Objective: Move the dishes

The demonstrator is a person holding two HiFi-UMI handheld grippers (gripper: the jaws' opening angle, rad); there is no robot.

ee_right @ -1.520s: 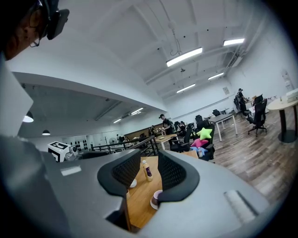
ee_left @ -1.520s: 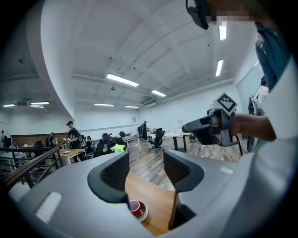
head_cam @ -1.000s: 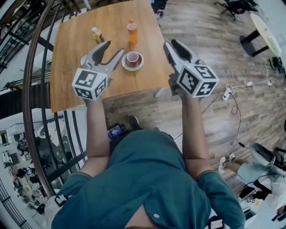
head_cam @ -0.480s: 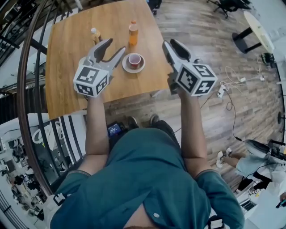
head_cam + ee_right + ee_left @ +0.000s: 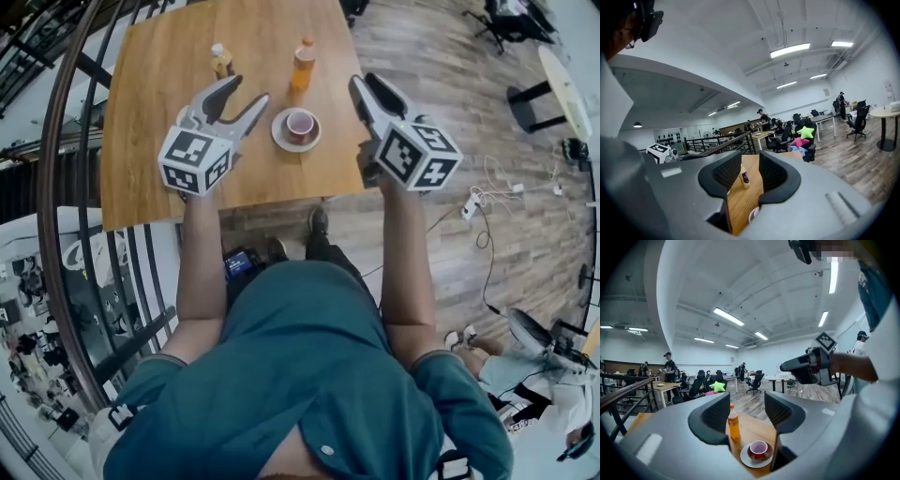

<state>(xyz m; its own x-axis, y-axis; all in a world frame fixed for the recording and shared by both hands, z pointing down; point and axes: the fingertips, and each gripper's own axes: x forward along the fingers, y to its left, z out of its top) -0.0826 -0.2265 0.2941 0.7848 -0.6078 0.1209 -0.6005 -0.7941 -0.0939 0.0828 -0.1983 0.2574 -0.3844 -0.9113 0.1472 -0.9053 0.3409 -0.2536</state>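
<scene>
cup (image 5: pixel 300 123) on saucer (image 5: pixel 279 134) | saucer on table (image 5: pixel 150 141) | left bottle (image 5: pixel 221 61), right bottle (image 5: pixel 302 64) behind saucer

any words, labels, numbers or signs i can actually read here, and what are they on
No text can be read.
Small bottle: dark label, too small to read.
Orange bottle: no print legible.
Marker cubes: black and white square patterns only, no letters.
Blue screen below the table edge: too blurred.
</scene>
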